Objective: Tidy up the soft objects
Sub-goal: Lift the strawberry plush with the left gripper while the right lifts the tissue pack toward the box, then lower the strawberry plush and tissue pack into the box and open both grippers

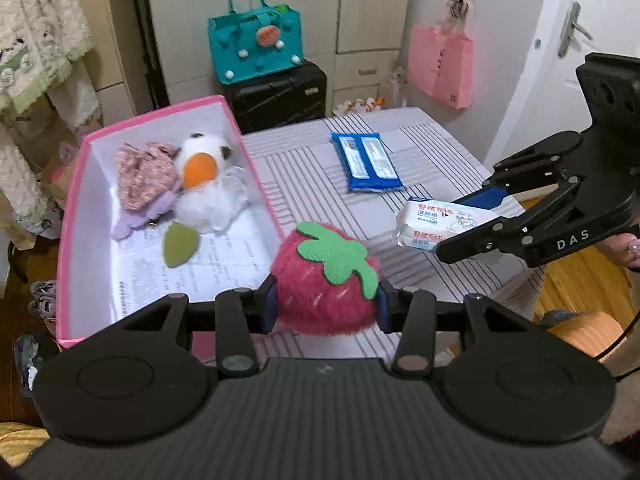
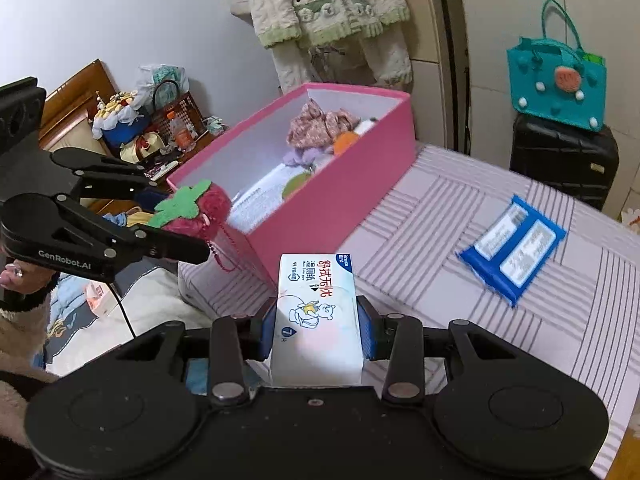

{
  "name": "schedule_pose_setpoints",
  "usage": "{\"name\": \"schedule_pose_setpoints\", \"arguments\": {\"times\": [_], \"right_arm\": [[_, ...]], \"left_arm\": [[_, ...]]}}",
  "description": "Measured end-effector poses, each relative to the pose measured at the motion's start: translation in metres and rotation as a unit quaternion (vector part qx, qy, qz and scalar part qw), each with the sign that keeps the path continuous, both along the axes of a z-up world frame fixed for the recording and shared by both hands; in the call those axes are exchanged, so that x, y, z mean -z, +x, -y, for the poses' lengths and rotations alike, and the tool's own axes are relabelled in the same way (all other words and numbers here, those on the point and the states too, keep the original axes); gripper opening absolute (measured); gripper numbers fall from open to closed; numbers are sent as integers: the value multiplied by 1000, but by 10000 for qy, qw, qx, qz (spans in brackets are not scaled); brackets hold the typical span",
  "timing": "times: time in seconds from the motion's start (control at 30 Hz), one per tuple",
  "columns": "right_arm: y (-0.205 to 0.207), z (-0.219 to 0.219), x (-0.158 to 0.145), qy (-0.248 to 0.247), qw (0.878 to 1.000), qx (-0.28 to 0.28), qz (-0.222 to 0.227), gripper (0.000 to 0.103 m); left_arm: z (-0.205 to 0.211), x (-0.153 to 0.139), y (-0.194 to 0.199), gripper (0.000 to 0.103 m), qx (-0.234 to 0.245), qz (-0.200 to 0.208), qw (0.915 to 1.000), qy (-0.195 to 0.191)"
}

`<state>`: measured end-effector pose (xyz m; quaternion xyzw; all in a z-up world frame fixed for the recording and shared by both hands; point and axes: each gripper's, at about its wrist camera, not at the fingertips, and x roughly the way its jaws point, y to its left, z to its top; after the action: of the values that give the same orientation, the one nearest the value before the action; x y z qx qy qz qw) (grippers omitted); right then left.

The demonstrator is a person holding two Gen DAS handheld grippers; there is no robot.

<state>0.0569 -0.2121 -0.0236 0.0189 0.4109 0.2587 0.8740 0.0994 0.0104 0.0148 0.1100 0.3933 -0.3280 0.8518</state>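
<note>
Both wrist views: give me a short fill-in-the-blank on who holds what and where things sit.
The left gripper is shut on the ____.
The right gripper is shut on the white ____ pack.
The blue pack lies on the striped ____.
The duck plush lies inside the ____ box.

Missing: strawberry plush; wipes; cloth; pink

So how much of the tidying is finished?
Done: a white duck plush and floral fabric lie in the pink box. In hand: left gripper holds the strawberry plush, right gripper a white wipes pack. Left: the blue pack on the table.
</note>
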Motion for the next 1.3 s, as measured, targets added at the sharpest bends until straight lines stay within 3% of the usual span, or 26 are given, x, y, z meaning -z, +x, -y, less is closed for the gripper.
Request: {"name": "schedule_pose_setpoints", "arguments": {"times": [0.2,0.3,0.57,0.9,1.03,1.3], "right_arm": [[15,-23,-19,-23,9994,-185,279,45],[26,-40,-28,-79,9984,-331,446,45],[70,-97,-39,-495,9914,-943,764,45],[142,-149,7,-1673,9712,-1670,287,45],[155,-160,20,-1816,9614,-2067,83,45],[180,-173,40,-1815,9493,-2462,-718,45]], "left_arm": [[-29,-4,15,44,-459,235,9987,-44],[-44,-3,28,44,-614,86,9980,-106],[-64,5,73,44,-1014,-47,9945,252],[-66,45,149,45,-1343,-469,9859,883],[-59,49,163,45,-1174,-185,9861,1163],[-46,54,193,47,-1087,-363,9848,1304]]}}
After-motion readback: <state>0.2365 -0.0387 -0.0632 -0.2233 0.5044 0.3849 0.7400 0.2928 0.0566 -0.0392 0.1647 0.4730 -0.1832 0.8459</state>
